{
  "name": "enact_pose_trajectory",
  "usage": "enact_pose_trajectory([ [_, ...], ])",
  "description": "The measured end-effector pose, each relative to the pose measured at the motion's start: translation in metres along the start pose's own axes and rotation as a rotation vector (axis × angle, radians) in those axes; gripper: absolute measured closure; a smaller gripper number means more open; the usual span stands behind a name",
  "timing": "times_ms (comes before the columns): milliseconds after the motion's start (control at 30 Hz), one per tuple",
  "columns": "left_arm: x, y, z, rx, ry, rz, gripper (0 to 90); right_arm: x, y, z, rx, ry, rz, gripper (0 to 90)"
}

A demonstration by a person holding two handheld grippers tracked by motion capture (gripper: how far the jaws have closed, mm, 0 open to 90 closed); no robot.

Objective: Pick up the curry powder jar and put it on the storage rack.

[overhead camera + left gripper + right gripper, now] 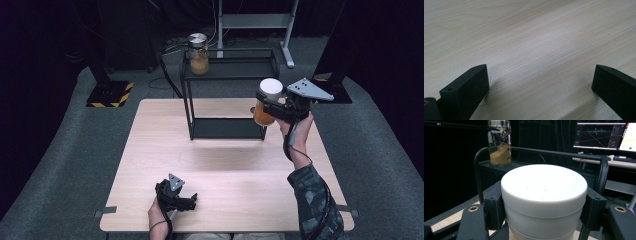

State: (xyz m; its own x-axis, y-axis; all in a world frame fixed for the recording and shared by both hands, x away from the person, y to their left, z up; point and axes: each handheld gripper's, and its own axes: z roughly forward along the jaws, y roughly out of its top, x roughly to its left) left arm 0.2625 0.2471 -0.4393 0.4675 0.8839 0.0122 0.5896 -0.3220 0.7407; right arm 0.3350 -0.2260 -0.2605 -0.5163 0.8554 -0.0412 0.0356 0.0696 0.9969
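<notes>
1. My right claw [266, 106] was clamped on the white-lidded jar [544, 200], held in the air beside the black rack [227, 70].
2. The grip sat high, near the lid; a tilt could have let the jar slip.
3. It might have clipped the rack's rail, though I couldn't judge the gap.
4. My left claw [540, 82] stood wide and empty on the table [529, 37].

This is a lab set up for recording. Black curtains [45, 30] close off the space, grey carpet [75, 125] covers the floor, stands rest on hazard-striped bases [109, 94], cables [172, 45] trail behind, and monitors [599, 135] show tracking software on a desk.
</notes>
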Motion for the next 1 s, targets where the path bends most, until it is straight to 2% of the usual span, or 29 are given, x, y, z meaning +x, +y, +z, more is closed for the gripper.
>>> enact_pose_trajectory([
  [167,0.0,0.0,0.0,0.0,0.0,0.0,0.3,-0.003,0.011,0.001,-0.005,0.009,0.007,33.4],
  [400,0.001,0.0,0.0,0.001,-0.002,-0.002,0.3,-0.003,0.024,0.005,0.009,0.007,-0.01,33.4],
  [1000,0.001,0.0,0.0,0.001,-0.007,-0.008,0.4,0.0,0.057,0.017,0.006,-0.002,-0.049,33.4],
])
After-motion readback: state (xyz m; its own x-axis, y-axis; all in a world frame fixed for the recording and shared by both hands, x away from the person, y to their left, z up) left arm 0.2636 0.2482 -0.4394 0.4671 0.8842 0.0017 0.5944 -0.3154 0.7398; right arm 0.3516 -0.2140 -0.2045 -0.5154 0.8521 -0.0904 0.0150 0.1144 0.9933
